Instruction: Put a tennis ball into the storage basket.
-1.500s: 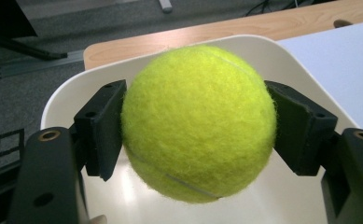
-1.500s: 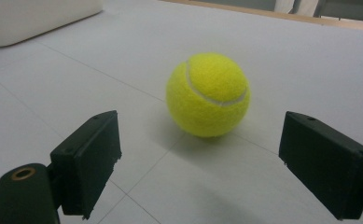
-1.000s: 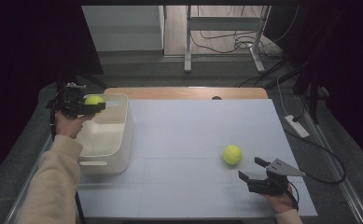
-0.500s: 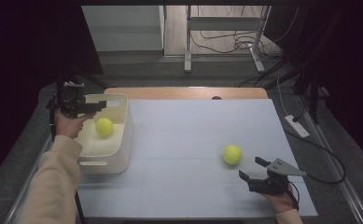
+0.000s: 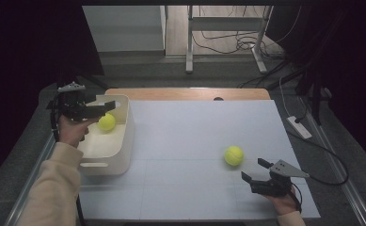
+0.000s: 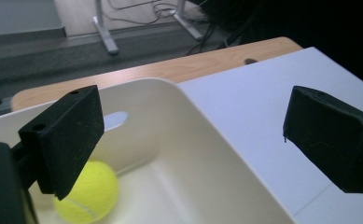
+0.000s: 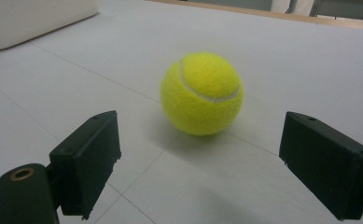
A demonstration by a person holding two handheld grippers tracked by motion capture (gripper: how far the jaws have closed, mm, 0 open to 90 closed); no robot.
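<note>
High view: at the left of the frame, the left gripper (image 5: 106, 107) hangs over the cream rectangular plastic bin (image 5: 124, 141), its jaws having just opened wide with nothing between them; a yellow-green felt tennis ball (image 5: 107, 122) lies inside. At lower right, the right gripper (image 5: 254, 170) stands open on the white tabletop (image 5: 190, 136), just short of a second yellow-green tennis ball (image 5: 234, 155).

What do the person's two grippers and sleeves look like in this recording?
Both tools are black. The left gripper carries a small grey plate on top and a black cable looping down by the hand. The right gripper bears a grey three-cornered plate and a black cable at the wrist. Their fingers are blocky black pads with small screw holes. The left sleeve is cream; a cream cuff shows at the right wrist.
</note>
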